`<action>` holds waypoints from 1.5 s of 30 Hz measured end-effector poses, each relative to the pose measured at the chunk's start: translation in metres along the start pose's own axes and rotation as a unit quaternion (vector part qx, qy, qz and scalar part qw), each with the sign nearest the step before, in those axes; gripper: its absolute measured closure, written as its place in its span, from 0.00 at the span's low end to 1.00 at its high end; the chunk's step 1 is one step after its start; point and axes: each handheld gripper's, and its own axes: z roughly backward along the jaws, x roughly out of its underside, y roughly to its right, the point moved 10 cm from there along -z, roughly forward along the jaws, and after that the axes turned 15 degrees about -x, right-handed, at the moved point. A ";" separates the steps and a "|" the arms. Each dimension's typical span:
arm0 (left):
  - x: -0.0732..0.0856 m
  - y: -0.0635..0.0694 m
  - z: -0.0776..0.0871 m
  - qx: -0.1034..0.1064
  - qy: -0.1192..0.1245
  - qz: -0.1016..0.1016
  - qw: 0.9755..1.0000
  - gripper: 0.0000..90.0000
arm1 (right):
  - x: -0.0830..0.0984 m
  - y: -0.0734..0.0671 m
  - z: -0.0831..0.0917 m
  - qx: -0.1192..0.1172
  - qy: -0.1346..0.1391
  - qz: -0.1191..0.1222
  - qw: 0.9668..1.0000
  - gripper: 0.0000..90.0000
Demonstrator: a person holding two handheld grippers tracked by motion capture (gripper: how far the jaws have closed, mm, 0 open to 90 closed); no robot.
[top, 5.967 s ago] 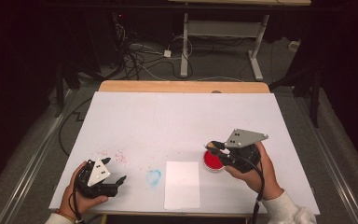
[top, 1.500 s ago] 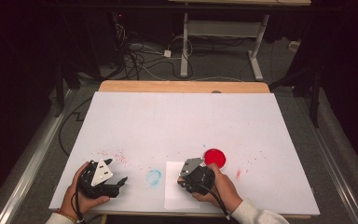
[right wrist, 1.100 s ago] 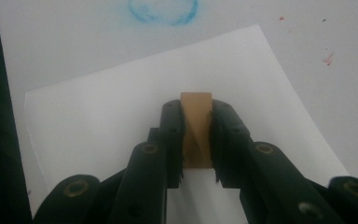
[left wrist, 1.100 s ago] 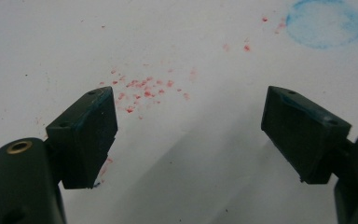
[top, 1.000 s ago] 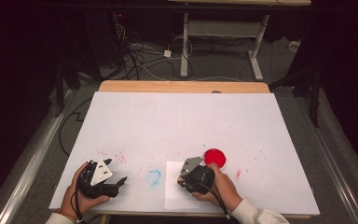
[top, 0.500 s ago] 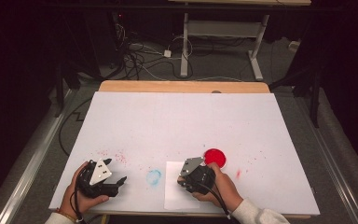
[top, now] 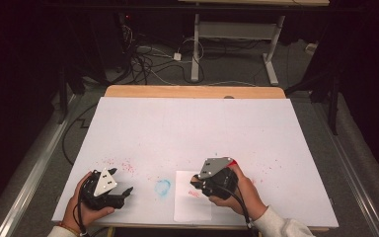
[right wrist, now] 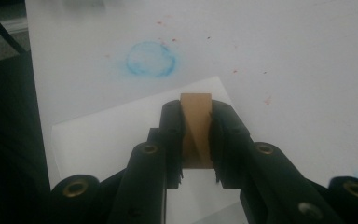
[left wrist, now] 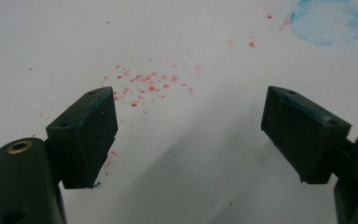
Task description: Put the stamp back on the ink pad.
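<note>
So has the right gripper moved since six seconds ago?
Yes. The right gripper has come from above the red ink pad toward the person, over the white paper sheet, shut on a brown wooden stamp.

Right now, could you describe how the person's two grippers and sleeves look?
Both tools are black. The left gripper and the right gripper each carry a grey three-cornered plate on top, and a black cable trails back from each. In the gripper views the black jaws end in blocky pads and show brass-coloured fittings. The right arm wears a white sleeve. The left wrist has a thin band.
</note>
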 end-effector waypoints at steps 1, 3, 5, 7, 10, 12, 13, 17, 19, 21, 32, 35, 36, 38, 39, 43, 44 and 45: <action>0.000 0.000 0.000 -0.001 -0.001 -0.002 1.000 0.20 | -0.001 0.002 0.003 0.003 0.003 0.002 1.000 0.84; 0.001 0.000 0.000 -0.001 -0.001 -0.003 1.000 0.20 | -0.002 0.005 0.008 0.007 0.011 -0.002 1.000 0.84; -0.001 -0.001 0.001 -0.005 0.005 -0.009 1.000 0.20 | -0.002 0.009 0.015 0.015 0.017 -0.008 1.000 0.84; 0.000 0.000 0.002 -0.004 0.002 -0.003 1.000 0.20 | -0.001 0.013 0.020 0.021 0.020 -0.010 1.000 0.84; 0.001 0.001 0.002 -0.004 -0.001 -0.004 1.000 0.20 | -0.002 0.018 0.027 0.030 0.027 -0.017 0.999 0.84; 0.000 0.001 0.003 -0.004 0.002 -0.003 1.000 0.20 | -0.002 0.021 0.032 0.035 0.031 -0.020 0.999 0.84; -0.001 0.000 0.003 -0.006 0.006 -0.007 1.000 0.20 | -0.001 0.023 0.034 0.040 0.032 -0.021 0.998 0.84; 0.000 0.001 0.002 -0.004 0.000 -0.004 1.000 0.20 | 0.002 0.034 0.045 0.057 0.036 -0.032 0.997 0.84; -0.001 0.000 0.002 -0.005 0.004 -0.012 1.000 0.20 | 0.006 0.038 0.048 0.065 0.033 -0.038 0.997 0.84; -0.001 0.000 0.001 -0.005 0.004 -0.013 1.000 0.20 | 0.010 0.043 0.050 0.072 0.030 -0.041 0.996 0.84; -0.001 0.000 0.001 -0.005 0.004 -0.014 1.000 0.20 | 0.025 0.059 0.052 0.085 0.013 -0.070 0.994 0.84; -0.001 0.000 0.002 -0.005 0.004 -0.015 1.000 0.20 | 0.031 0.063 0.050 0.089 0.006 -0.077 0.993 0.84; -0.001 0.000 0.002 -0.005 0.004 -0.015 1.000 0.20 | 0.033 0.065 0.050 0.088 0.004 -0.078 0.993 0.84; -0.001 0.000 0.002 -0.005 0.004 -0.014 1.000 0.20 | 0.037 0.068 0.048 0.088 0.001 -0.084 0.993 0.84; -0.001 0.000 0.002 -0.005 0.004 -0.014 1.000 0.20 | 0.038 0.069 0.048 0.087 -0.001 -0.087 0.992 0.84; 0.000 0.001 0.001 -0.003 0.001 -0.017 1.000 0.20 | 0.045 0.073 0.045 0.086 -0.012 -0.096 0.992 0.84; 0.000 0.001 0.001 -0.003 0.001 -0.018 1.000 0.20 | 0.047 0.074 0.044 0.087 -0.016 -0.097 0.991 0.84; 0.000 0.001 0.001 -0.003 0.001 -0.018 1.000 0.20 | 0.049 0.075 0.043 0.089 -0.021 -0.099 0.991 0.84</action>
